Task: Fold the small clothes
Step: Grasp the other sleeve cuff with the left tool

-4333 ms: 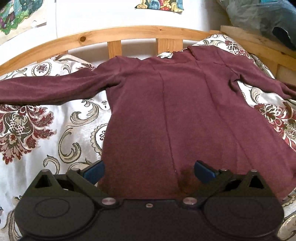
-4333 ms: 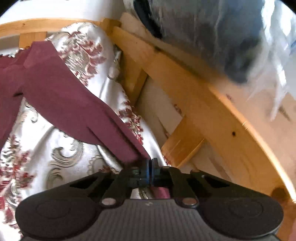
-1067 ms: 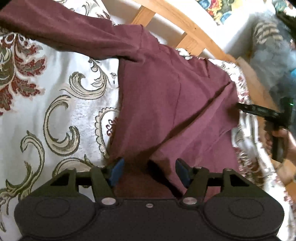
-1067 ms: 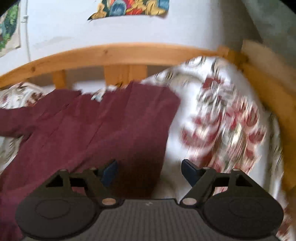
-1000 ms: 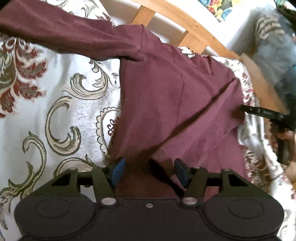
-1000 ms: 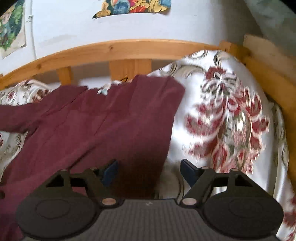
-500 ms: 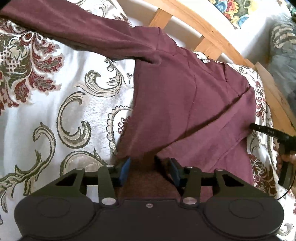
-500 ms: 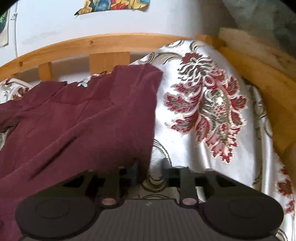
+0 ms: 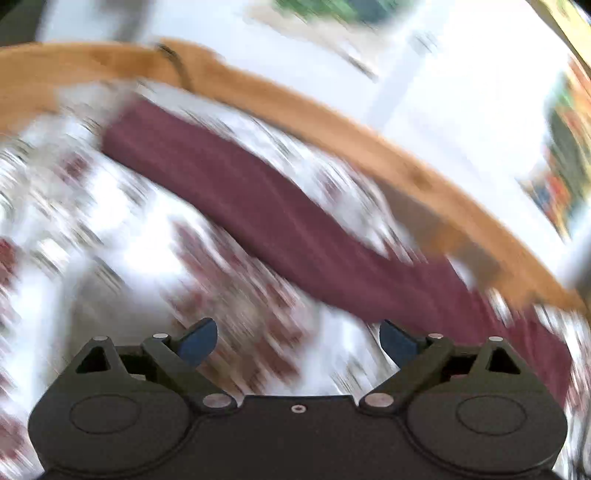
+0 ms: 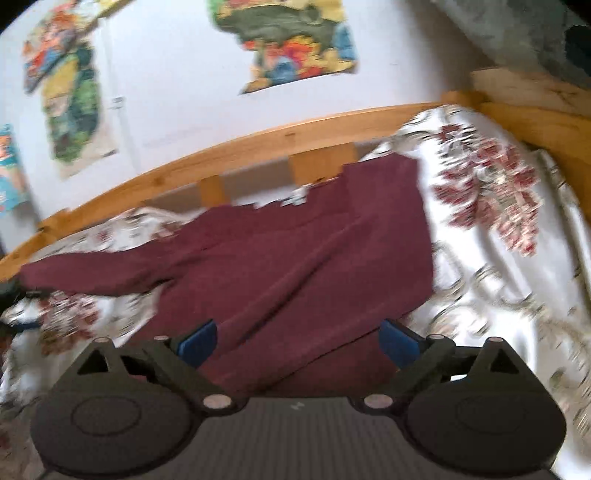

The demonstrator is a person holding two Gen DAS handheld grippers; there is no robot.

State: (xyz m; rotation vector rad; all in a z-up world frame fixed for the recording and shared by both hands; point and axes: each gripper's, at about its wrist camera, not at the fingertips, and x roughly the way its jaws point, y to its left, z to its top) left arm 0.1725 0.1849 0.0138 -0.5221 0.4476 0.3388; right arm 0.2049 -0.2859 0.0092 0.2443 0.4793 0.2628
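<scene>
A maroon long-sleeved top [image 10: 295, 258] lies flat on a floral bedspread [image 10: 498, 266], its right side folded over the body. Its left sleeve [image 9: 258, 206] stretches out across the bedspread [image 9: 110, 229] in the blurred left wrist view. My left gripper [image 9: 298, 339] hovers over the bedspread below that sleeve, jaws opening wide, nothing between them. My right gripper [image 10: 298, 341] hangs over the top's lower hem, jaws opening, blue pads apart and clear of the cloth.
A curved wooden bed rail [image 10: 258, 147] runs behind the bedspread, with a wooden side board [image 10: 535, 110] at the right. Colourful posters [image 10: 295, 40] hang on the white wall. A grey-green bundle [image 10: 524, 33] sits at the upper right.
Both grippers narrowed around the top's lower edge, then opened wide. The left gripper swung left toward the outstretched sleeve. The right gripper pulled back over the hem.
</scene>
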